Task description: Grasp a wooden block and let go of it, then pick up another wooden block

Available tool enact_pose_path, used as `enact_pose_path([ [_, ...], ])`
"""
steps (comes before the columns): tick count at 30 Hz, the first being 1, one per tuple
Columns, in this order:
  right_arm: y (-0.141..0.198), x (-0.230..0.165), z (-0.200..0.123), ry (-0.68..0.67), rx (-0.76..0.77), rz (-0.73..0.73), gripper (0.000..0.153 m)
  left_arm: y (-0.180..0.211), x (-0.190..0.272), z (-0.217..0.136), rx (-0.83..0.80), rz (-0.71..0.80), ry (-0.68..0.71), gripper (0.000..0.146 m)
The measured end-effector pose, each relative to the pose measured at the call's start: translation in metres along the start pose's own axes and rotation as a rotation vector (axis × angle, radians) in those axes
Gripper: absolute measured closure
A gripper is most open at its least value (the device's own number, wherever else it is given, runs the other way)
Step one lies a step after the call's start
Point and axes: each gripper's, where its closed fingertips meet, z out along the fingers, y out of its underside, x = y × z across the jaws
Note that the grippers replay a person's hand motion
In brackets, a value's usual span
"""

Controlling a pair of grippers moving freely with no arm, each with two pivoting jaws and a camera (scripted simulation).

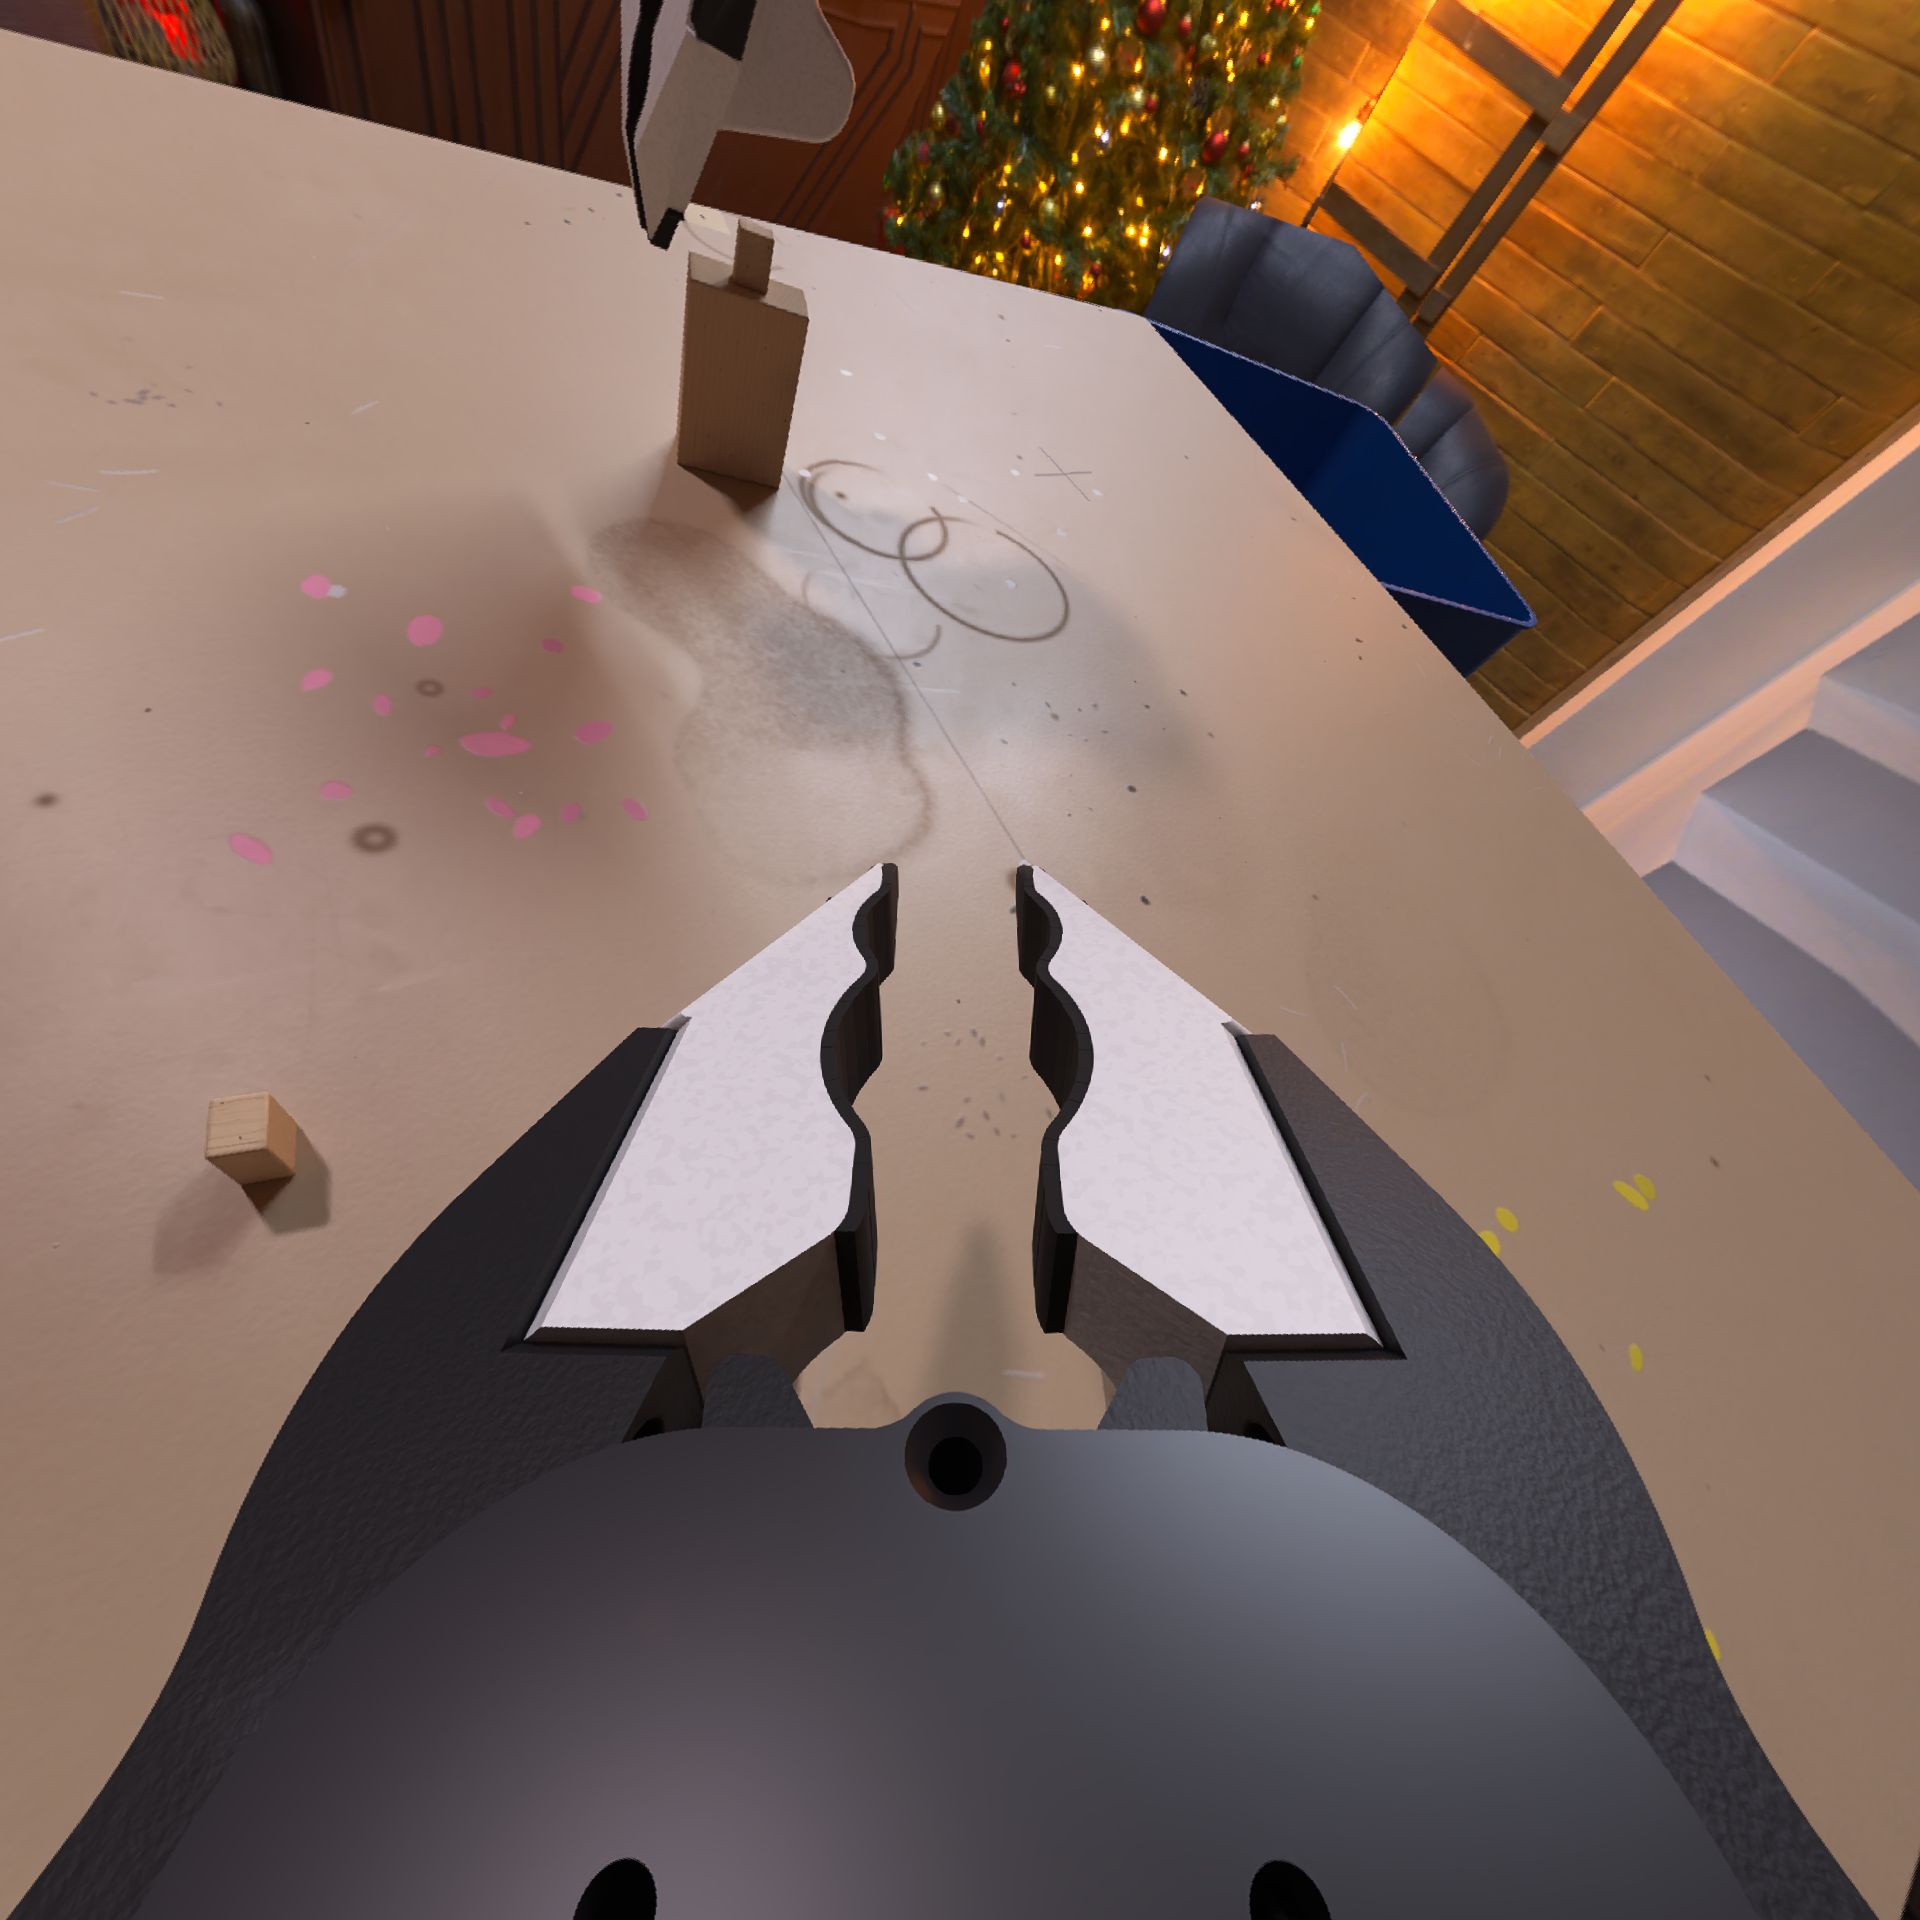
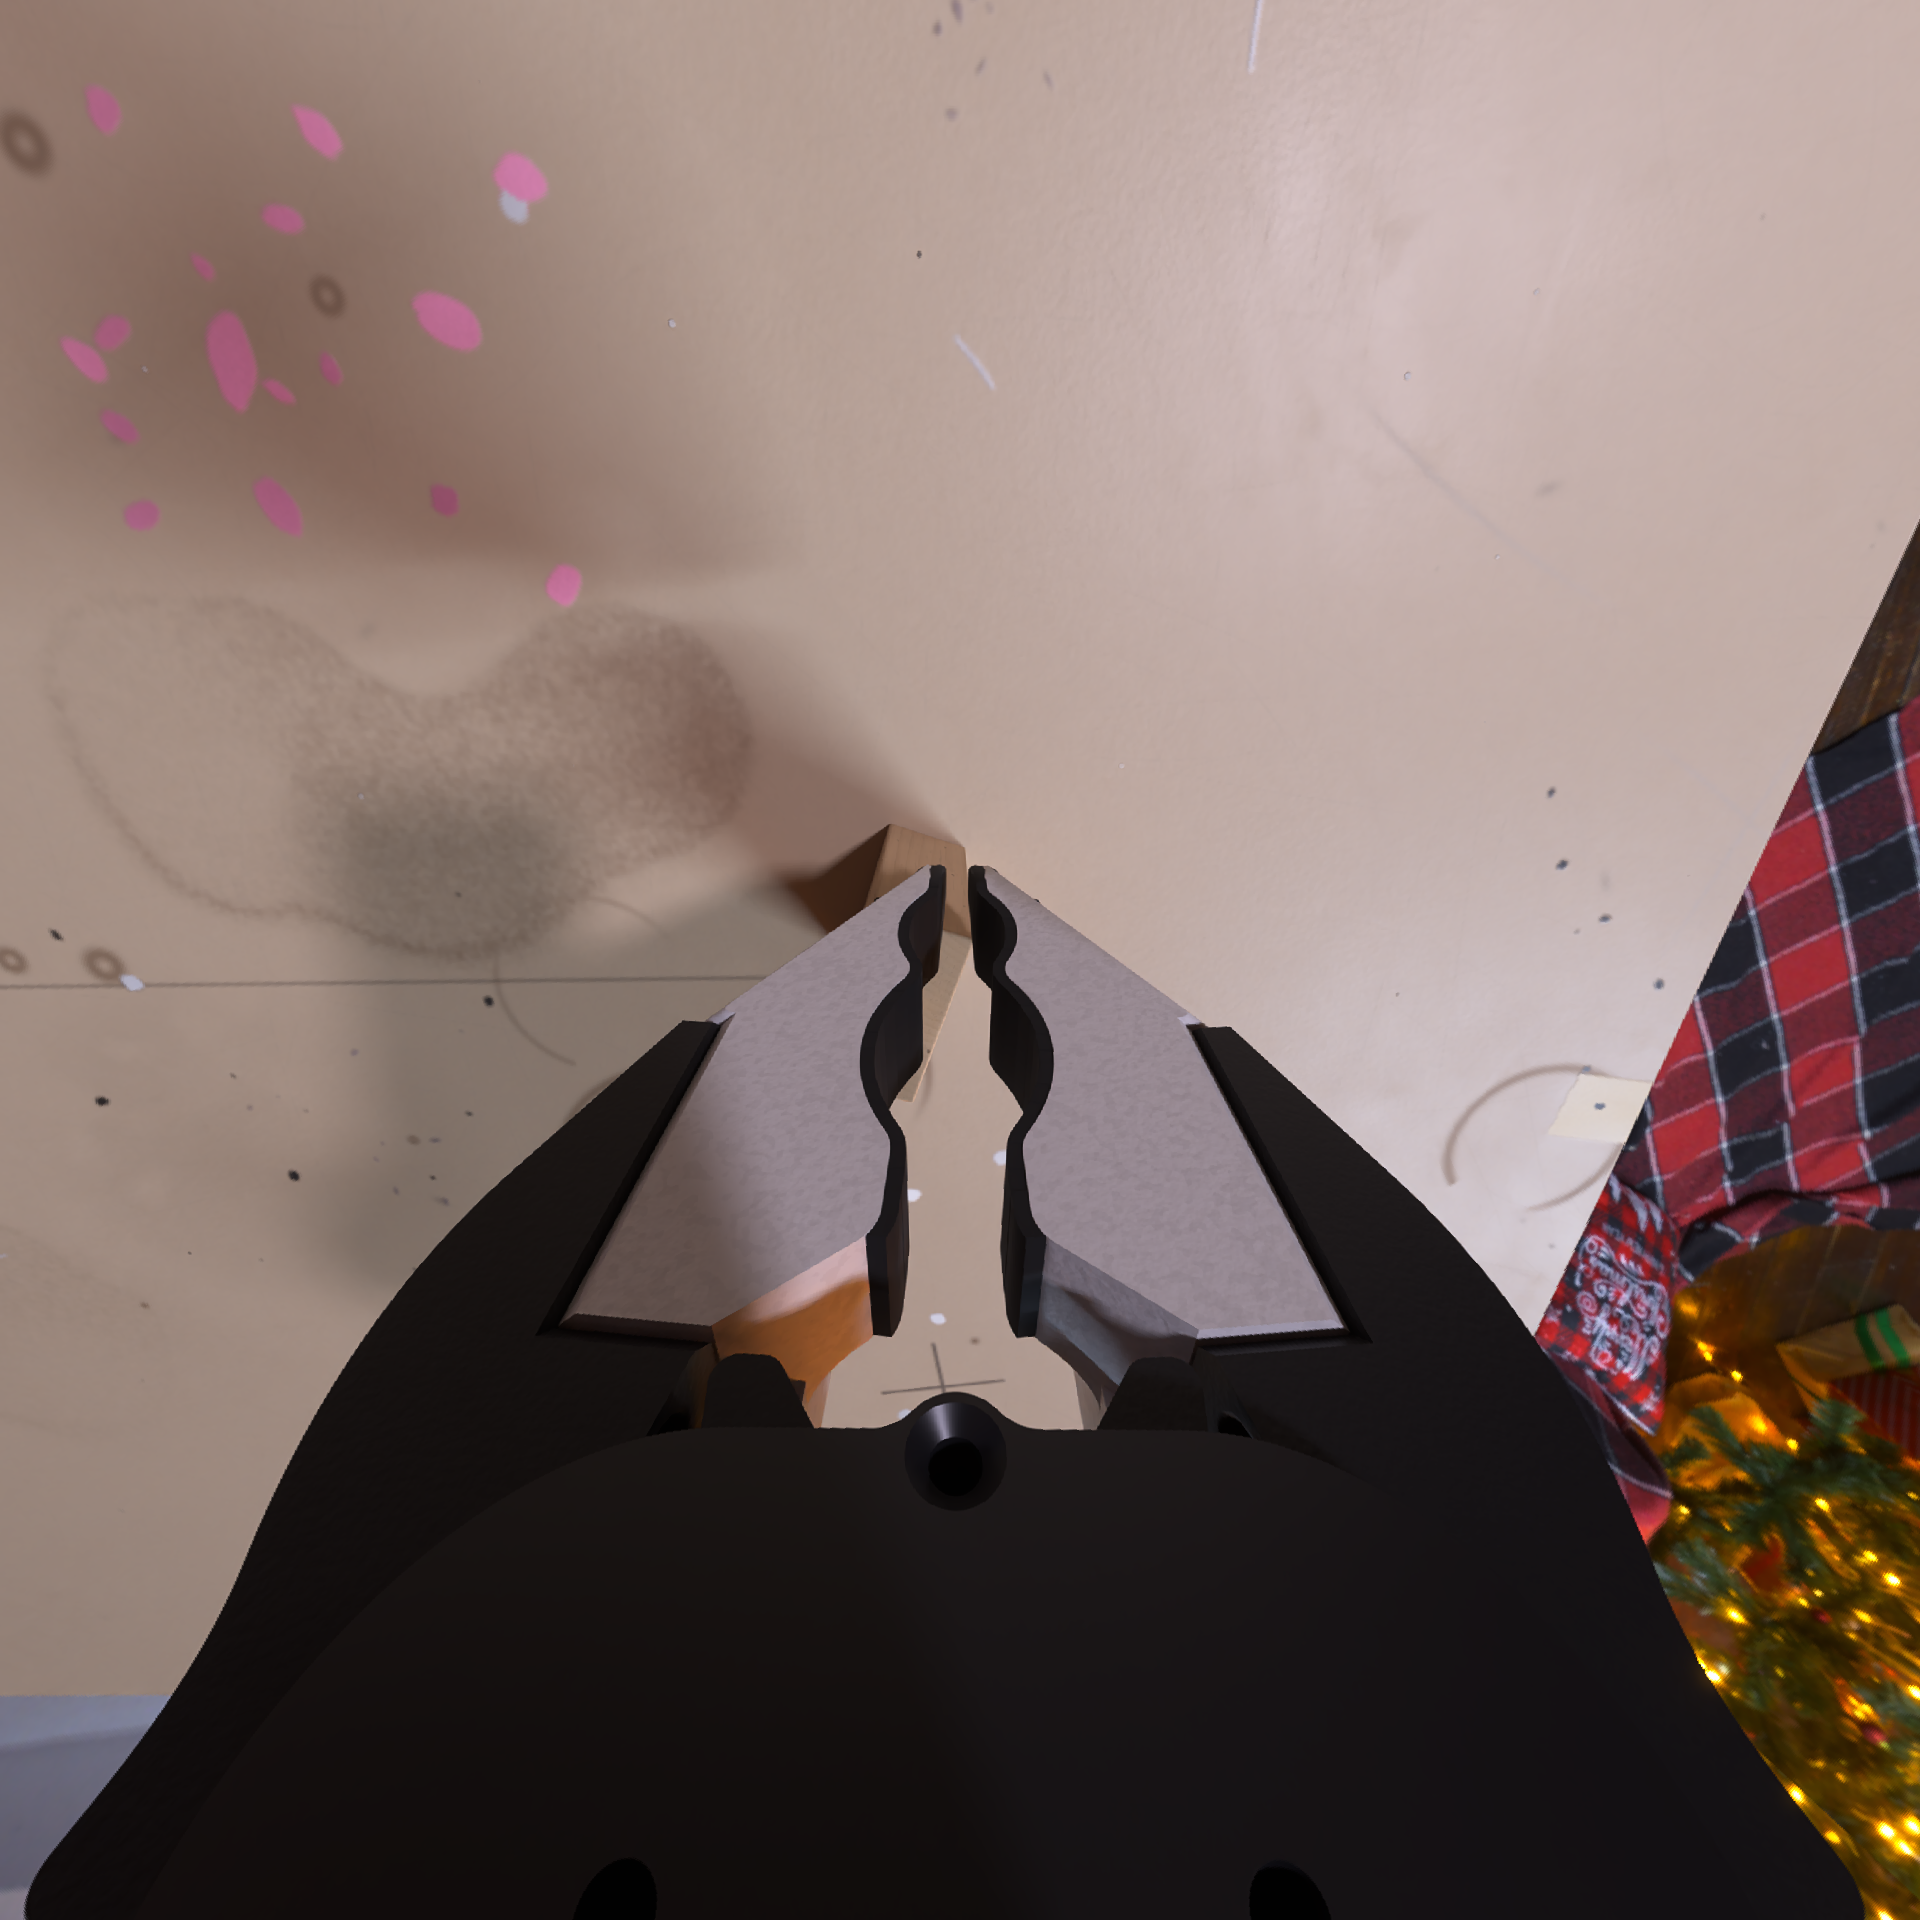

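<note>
The desk (image 1: 312,935) is a broad, matte beige slab, scuffed and flecked with pink spots and dark ring marks. The left claw (image 1: 956,883) hangs released above it, its 2 pale, wavy-edged fingers parted around nothing. The right claw (image 2: 956,883) is nearly clenched above the tall block (image 1: 743,374), a grainy wooden post standing upright far off; whether it grips, I cannot tell. A small wooden cube (image 1: 251,1138) lies near left.

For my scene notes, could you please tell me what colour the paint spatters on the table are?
Mostly pink spatters, best seen in the right wrist view; a few yellow ones in the left.
</note>
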Motion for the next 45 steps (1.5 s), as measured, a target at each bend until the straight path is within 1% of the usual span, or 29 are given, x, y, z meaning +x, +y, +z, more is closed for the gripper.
enact_pose_path([
  [6, -0.002, 0.000, 0.002, -0.030, 0.010, 0.033, 0.151, 0.000, 0.000, 0.000, 0.000, 0.001, -0.002, 0.124],
  [12, -0.001, -0.001, 0.003, -0.024, 0.001, 0.039, 0.151, 0.000, 0.000, 0.000, 0.002, -0.001, 0.000, 0.124],
  [16, -0.002, -0.003, 0.000, -0.038, 0.009, 0.049, 0.146, 0.000, 0.000, 0.000, 0.000, -0.001, 0.002, 0.123],
  [21, -0.005, -0.001, -0.018, 0.003, 0.087, 0.072, 0.138, 0.000, 0.000, 0.000, -0.002, -0.003, 0.003, 0.123],
  [24, 0.000, 0.002, -0.034, 0.052, 0.164, 0.144, 0.136, 0.000, 0.000, 0.000, -0.001, -0.003, 0.002, 0.123],
  [26, 0.008, 0.001, -0.037, 0.084, 0.201, 0.195, 0.133, 0.000, 0.000, 0.000, -0.002, -0.003, 0.002, 0.123],
  [28, 0.016, -0.004, -0.034, 0.108, 0.235, 0.226, 0.130, 0.001, 0.000, 0.000, -0.003, -0.004, 0.003, 0.123],
  [32, 0.027, -0.009, -0.022, 0.175, 0.274, 0.251, 0.130, 0.001, 0.002, 0.000, -0.005, -0.003, 0.008, 0.123],
  [36, 0.024, -0.011, -0.017, 0.179, 0.356, 0.274, 0.135, 0.001, 0.002, 0.000, -0.004, -0.001, 0.010, 0.123],
  [39, 0.026, -0.008, -0.014, 0.192, 0.355, 0.281, 0.140, 0.001, 0.002, 0.000, -0.003, -0.002, 0.010, 0.123],
  [45, 0.030, -0.009, -0.008, 0.182, 0.351, 0.278, 0.141, 0.001, 0.003, 0.001, -0.006, -0.002, 0.011, 0.123],
])
